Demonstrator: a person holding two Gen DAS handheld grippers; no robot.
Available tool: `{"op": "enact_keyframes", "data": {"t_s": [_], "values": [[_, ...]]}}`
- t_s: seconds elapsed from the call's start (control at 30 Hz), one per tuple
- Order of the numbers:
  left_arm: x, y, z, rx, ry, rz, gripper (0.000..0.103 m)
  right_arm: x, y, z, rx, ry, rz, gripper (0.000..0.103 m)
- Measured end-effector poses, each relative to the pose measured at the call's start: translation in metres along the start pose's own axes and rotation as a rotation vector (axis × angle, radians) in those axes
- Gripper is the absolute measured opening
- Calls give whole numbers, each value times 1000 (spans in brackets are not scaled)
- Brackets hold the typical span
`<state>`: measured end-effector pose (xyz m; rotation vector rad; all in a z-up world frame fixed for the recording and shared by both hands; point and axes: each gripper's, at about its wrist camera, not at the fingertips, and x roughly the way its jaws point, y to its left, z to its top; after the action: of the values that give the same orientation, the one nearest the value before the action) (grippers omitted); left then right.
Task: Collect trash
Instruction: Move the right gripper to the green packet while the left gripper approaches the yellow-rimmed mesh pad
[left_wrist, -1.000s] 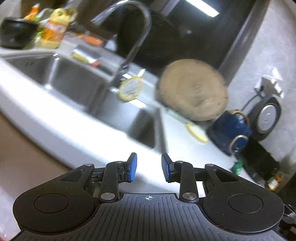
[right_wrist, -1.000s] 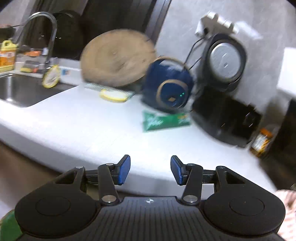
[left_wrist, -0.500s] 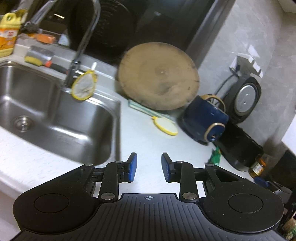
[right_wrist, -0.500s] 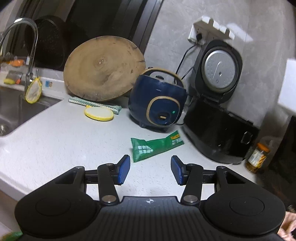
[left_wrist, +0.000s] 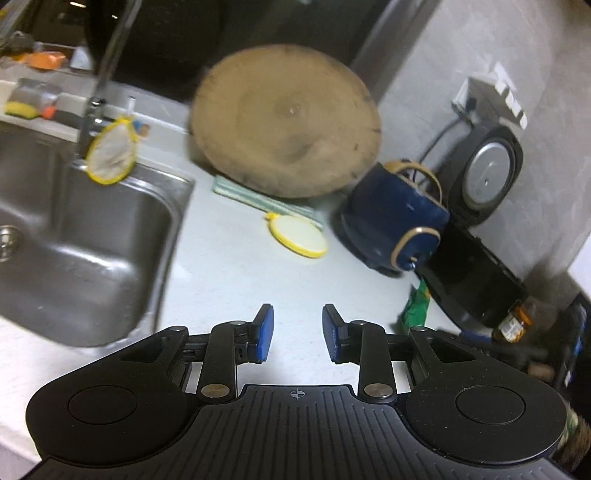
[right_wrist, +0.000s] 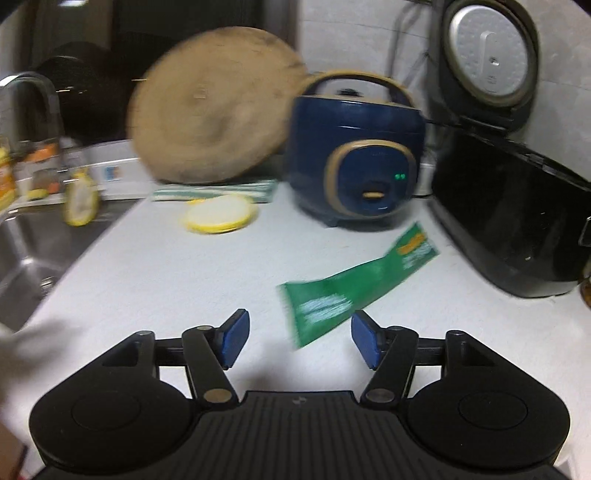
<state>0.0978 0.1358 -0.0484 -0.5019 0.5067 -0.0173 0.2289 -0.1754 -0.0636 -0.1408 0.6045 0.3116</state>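
Green wrapper (right_wrist: 354, 284) lay flat on white counter (right_wrist: 147, 266) before blue rice cooker (right_wrist: 354, 147), right tool (right_wrist: 300, 341) just widened, pads apart, empty, near wrapper's end, left tool (left_wrist: 294, 334) parted, empty

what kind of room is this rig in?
Most likely a home kitchen: a steel sink with a tap is set into a pale countertop, and a blue rice cooker stands beside a round wooden chopping board leaning at the back.
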Motion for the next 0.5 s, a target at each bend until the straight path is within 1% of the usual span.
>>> {"op": "enact_keyframes", "data": {"t_s": [0.03,0.13,0.23,0.3,0.37,0.4,0.43,0.47,0.5], "values": [[11,-4,0,-4,23,-1,33,11,-6,6,17,11,-32,63],[37,-15,1,5,70,4,32,40,-22,19,77,39,-78,65],[51,-26,2,21,99,4,32,72,-38,27,144,89,-99,65],[58,-32,2,36,116,4,32,89,-42,27,148,128,-114,65],[62,-35,3,43,130,10,32,97,-41,25,131,132,-115,65],[63,-36,3,44,135,12,32,97,-39,23,119,116,-108,63],[64,-36,2,45,140,16,32,95,-36,21,102,105,-98,54],[65,-36,2,45,145,20,32,94,-33,20,80,97,-82,48],[67,-37,1,43,149,25,32,92,-30,18,59,95,-60,38]]}}
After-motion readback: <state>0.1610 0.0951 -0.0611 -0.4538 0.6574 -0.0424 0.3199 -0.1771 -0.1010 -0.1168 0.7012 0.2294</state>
